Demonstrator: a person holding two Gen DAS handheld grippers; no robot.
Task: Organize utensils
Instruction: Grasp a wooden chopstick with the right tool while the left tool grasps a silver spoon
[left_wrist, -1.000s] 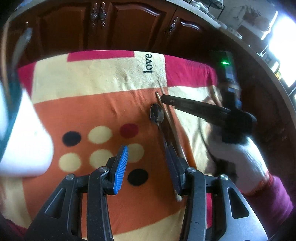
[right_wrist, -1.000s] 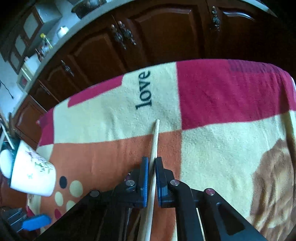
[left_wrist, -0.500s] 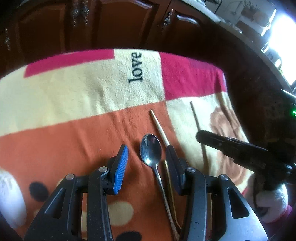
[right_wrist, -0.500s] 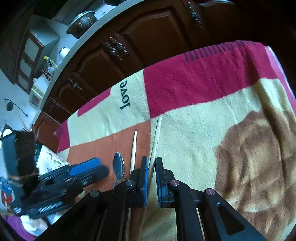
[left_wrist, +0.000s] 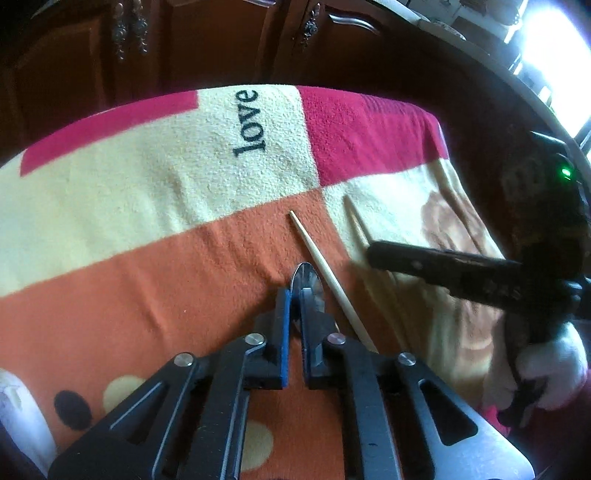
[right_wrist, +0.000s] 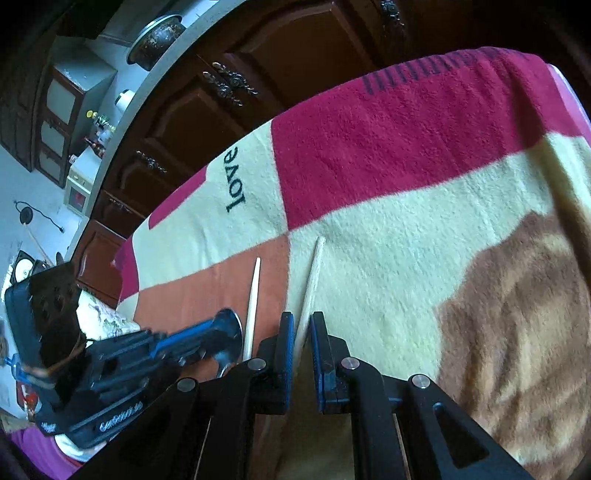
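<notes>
A metal spoon (left_wrist: 308, 284) lies on the orange part of the blanket. My left gripper (left_wrist: 294, 297) is shut on the spoon, its bowl sticking out past the pads; it also shows in the right wrist view (right_wrist: 207, 332). A wooden chopstick (left_wrist: 325, 273) lies just right of the spoon, seen too in the right wrist view (right_wrist: 253, 302). A second chopstick (right_wrist: 312, 280) runs between the pads of my right gripper (right_wrist: 300, 325), which has a small gap and lies low on the blanket. That gripper shows in the left wrist view (left_wrist: 373, 254).
A patterned blanket (left_wrist: 147, 192) with the word "love" covers the table. A white floral mug (right_wrist: 103, 314) lies at the left. Dark wooden cabinets (left_wrist: 207, 40) stand behind the table's far edge.
My left gripper has closed on the spoon. My right gripper has shifted the second chopstick to the right, away from the first, and its pads have parted slightly.
</notes>
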